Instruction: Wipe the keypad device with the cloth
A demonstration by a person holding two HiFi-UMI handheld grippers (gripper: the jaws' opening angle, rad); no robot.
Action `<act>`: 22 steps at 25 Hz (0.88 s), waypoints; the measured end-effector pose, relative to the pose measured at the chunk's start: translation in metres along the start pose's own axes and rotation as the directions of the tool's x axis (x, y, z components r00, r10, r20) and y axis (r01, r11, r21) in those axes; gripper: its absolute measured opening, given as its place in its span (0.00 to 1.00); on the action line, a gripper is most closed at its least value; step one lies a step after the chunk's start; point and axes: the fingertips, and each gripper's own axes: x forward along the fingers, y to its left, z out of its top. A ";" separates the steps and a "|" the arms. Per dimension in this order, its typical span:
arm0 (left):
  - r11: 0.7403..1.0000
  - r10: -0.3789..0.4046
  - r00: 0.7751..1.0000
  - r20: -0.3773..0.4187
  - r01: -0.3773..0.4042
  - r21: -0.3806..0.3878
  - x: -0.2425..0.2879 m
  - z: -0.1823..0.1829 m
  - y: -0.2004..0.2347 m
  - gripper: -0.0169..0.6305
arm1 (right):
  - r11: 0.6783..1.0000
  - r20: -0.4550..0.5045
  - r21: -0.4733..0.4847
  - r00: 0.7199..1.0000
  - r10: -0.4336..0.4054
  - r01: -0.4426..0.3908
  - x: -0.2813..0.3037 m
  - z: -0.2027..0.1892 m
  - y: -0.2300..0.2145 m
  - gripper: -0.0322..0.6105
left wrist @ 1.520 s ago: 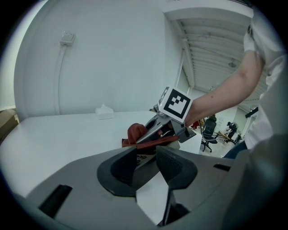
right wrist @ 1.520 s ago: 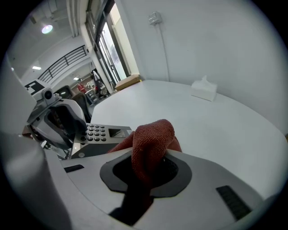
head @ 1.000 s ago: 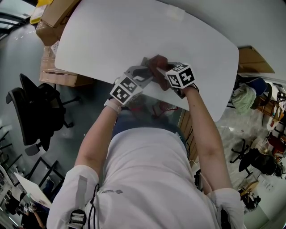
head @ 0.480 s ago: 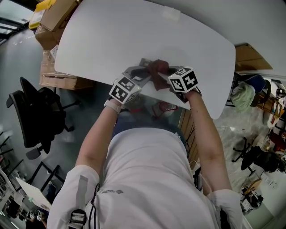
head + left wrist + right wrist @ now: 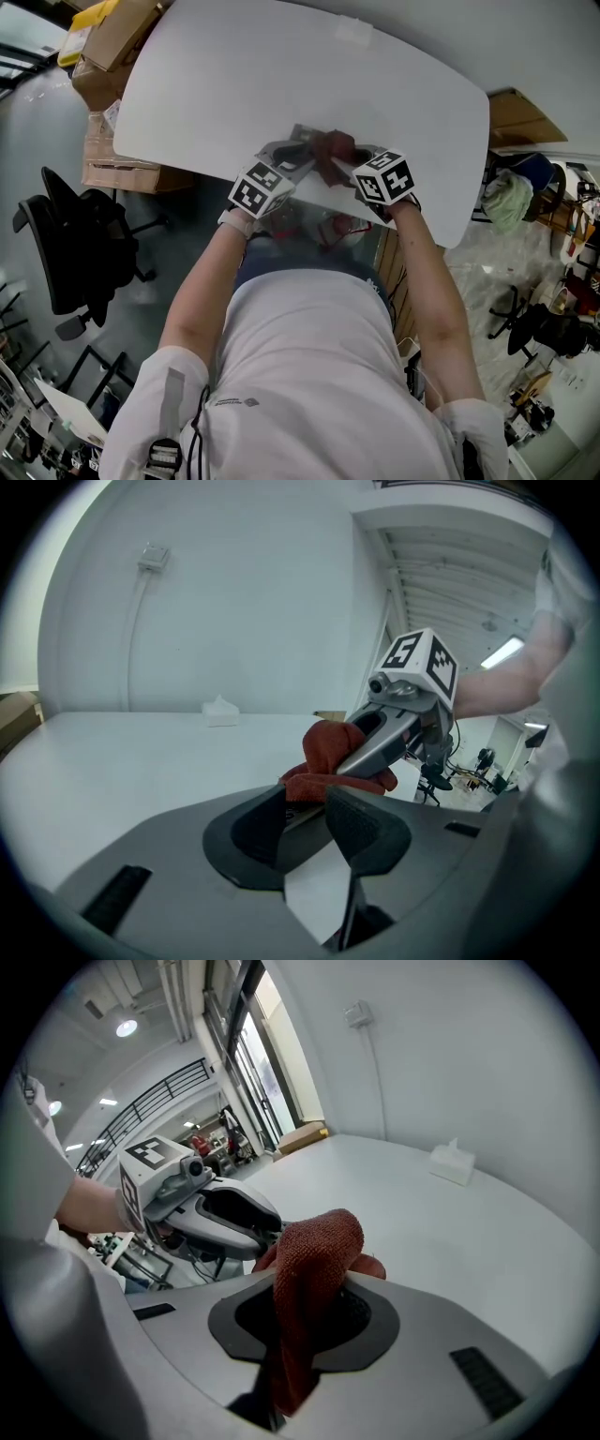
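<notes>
Left gripper (image 5: 292, 160) jaws clenched on keypad device (image 5: 300, 814) edge, above counter (image 5: 281, 75) near rim, 6 o'clock in head view. Right gripper (image 5: 305, 1321) jaws grasping red cloth (image 5: 314, 1241), cloth resting on device.

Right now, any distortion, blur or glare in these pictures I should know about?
Head view: even light, the white table bowed by the wide lens. Left gripper view: fisheye, dark corners. Right gripper view: same dark corners, the red cloth sharp enough to show its weave, a ceiling light flaring.
</notes>
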 end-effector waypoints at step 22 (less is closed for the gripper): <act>0.999 -0.038 0.999 0.037 0.038 0.008 -0.001 0.005 -0.004 0.22 | 0.999 -0.109 0.028 0.993 0.035 -0.032 0.052 0.027 -0.006 0.17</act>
